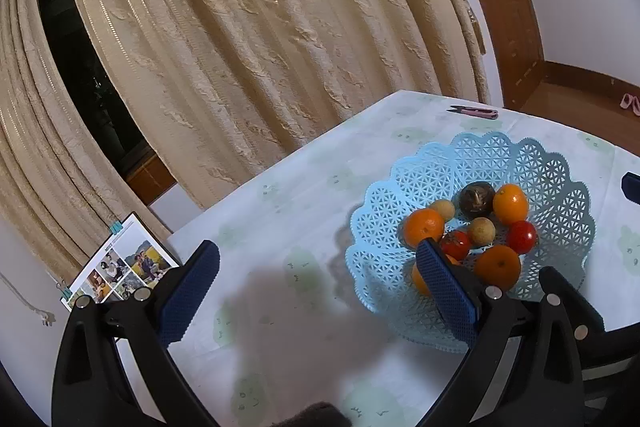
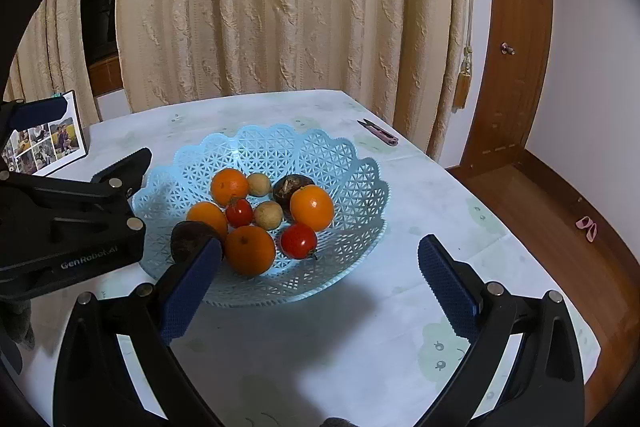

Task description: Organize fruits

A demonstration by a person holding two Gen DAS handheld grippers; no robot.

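A light blue lattice basket (image 2: 352,187) (image 1: 560,179) stands on the table and holds several oranges (image 2: 250,249) (image 1: 510,203), two red tomatoes (image 2: 298,241) (image 1: 521,237), two small tan fruits (image 2: 269,215) (image 1: 482,231) and dark round fruits (image 2: 290,189) (image 1: 476,199). One dark fruit (image 2: 188,239) is partly hidden behind my right gripper's left finger. My right gripper (image 2: 320,283) is open and empty at the basket's near rim. My left gripper (image 1: 320,287) (image 2: 86,139) is open and empty just left of the basket, its right finger (image 1: 444,287) over the rim.
Pink thread snips (image 2: 378,133) (image 1: 476,111) lie at the table's far right corner. A photo calendar (image 2: 44,143) (image 1: 120,267) stands at the far left. Cream curtains hang behind. A wooden door (image 2: 516,39) and floor lie beyond the table's right edge.
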